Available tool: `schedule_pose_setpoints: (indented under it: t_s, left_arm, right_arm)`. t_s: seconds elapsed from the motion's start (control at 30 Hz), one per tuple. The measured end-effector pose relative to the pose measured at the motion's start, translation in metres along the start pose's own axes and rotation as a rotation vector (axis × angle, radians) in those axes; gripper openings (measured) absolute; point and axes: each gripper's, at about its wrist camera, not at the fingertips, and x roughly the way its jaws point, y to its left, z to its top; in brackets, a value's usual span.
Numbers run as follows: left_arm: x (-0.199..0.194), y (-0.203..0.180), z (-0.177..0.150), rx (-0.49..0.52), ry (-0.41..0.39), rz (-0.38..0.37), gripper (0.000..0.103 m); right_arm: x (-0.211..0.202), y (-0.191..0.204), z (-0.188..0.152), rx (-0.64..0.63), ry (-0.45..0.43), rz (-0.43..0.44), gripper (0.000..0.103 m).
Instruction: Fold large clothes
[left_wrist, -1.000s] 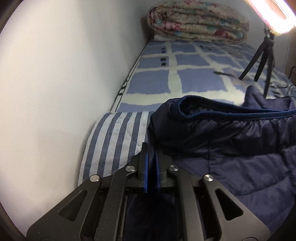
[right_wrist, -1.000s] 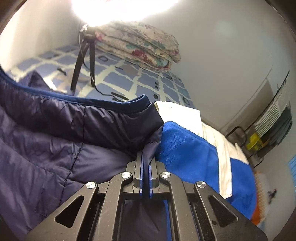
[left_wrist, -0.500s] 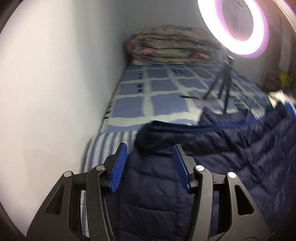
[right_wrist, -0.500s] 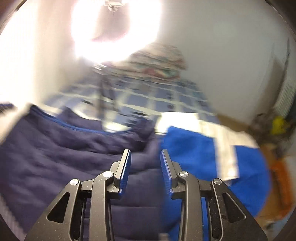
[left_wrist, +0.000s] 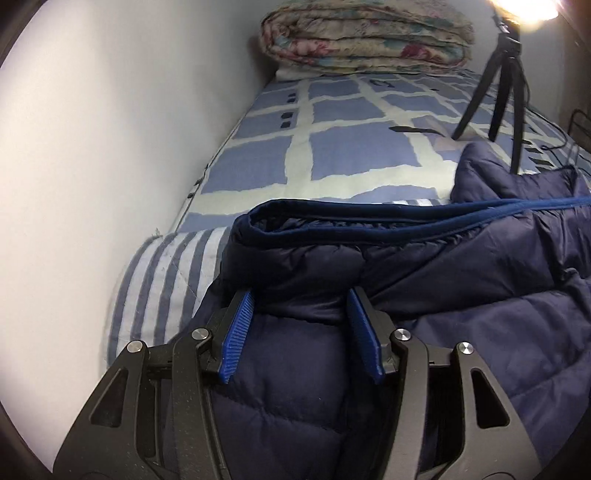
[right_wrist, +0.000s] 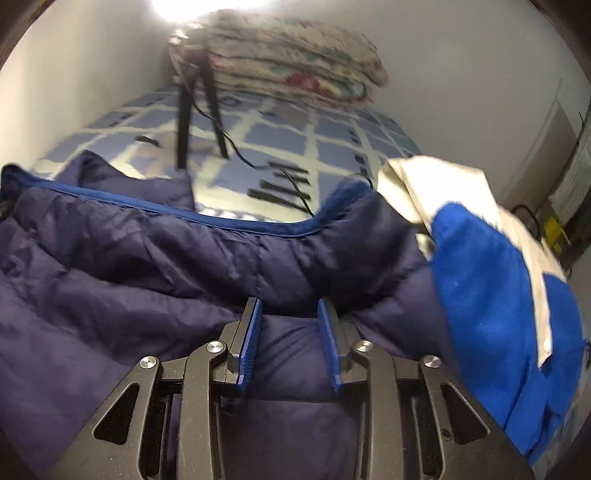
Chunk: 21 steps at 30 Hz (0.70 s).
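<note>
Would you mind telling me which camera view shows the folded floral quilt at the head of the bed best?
The left wrist view: the floral quilt is sharp, its stacked folds and pattern clear. In the right wrist view it is motion-blurred, and the tripod covers its left end.

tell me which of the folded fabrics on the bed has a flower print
The quilt stacked at the far end of the bed, cream with pink and teal flowers. The jacket by the grippers is plain navy, and the garment beside it is blue and white.

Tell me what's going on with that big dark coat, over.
Left tool opening, right tool closing, both straddling padding. Navy quilted puffer jacket lies bunched on bed. Blue-and-white garment crowds its right edge.
</note>
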Motion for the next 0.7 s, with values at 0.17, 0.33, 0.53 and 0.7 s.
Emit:
schedule_pose_setpoints:
  t_s: [0.17,0.33,0.53,0.7]
  left_arm:
    - [-0.048,-0.007,0.0,0.053,-0.067,-0.031,0.055]
    - [-0.128,-0.044,-0.023,0.122,-0.069,-0.356,0.055]
    - [-0.119,-0.124,-0.054,0.257,-0.026,-0.343,0.055]
    - [-0.089,-0.151,-0.065,0.318,0.008,-0.245,0.056]
  right_arm:
    - [-0.035,0.006,-0.003,-0.023,-0.026,0.028,0.028]
    - [-0.106,-0.006,-0.042,0.091,-0.064,0.214,0.031]
    - [-0.152,0.002,-0.103,0.136,-0.021,0.287,0.031]
    - [-0.159,-0.001,-0.135,0.219,0.04,0.335,0.031]
